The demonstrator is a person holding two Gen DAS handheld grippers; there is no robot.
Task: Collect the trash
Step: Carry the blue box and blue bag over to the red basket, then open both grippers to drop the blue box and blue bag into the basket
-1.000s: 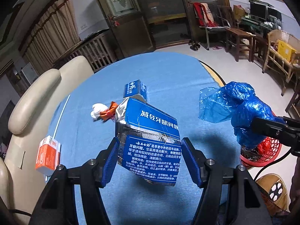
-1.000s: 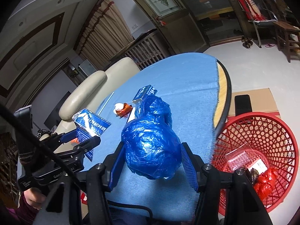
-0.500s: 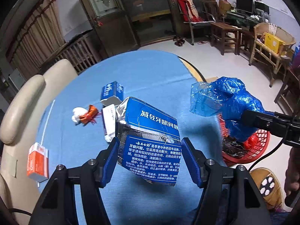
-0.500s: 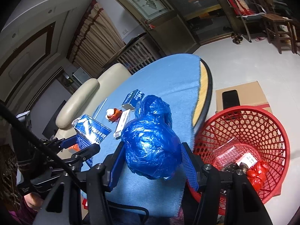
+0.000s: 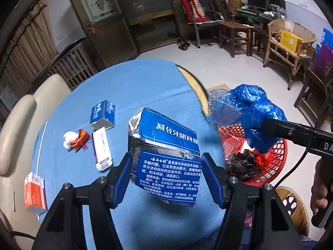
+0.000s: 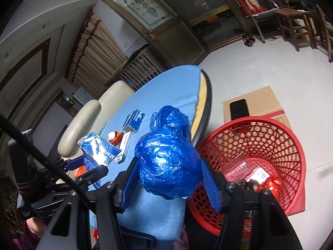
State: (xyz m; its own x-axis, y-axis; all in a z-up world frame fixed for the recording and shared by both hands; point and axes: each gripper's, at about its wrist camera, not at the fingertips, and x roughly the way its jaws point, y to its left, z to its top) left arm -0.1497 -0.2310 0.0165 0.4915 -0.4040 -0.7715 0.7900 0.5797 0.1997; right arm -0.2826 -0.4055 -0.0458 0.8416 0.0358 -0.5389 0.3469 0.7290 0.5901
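Swung closer to red basket [image 6: 270, 145] now; right gripper [image 6: 169, 179] clamping blue bag [image 6: 168, 162], left gripper [image 5: 166, 175] clamping toothpaste box [image 5: 166, 156]. Best released dead over basket.

Both views are dim indoor shots under cool artificial light from overhead, with black fisheye corners and straight door frames bowed near the rims. Glare sits on the crinkled shiny blue plastic bag [image 6: 168, 162] and on the silver foil edges of the blue printed toothpaste carton [image 5: 166, 158] — its white print stays sharp. The far edge of the round blue-clothed counter [image 5: 129, 95] smears with motion blur, as does the small white-and-orange crumpled wrapper [image 5: 76, 141]. The red plastic lattice basket [image 6: 256, 152] reads crisp — the background furniture stays murky.
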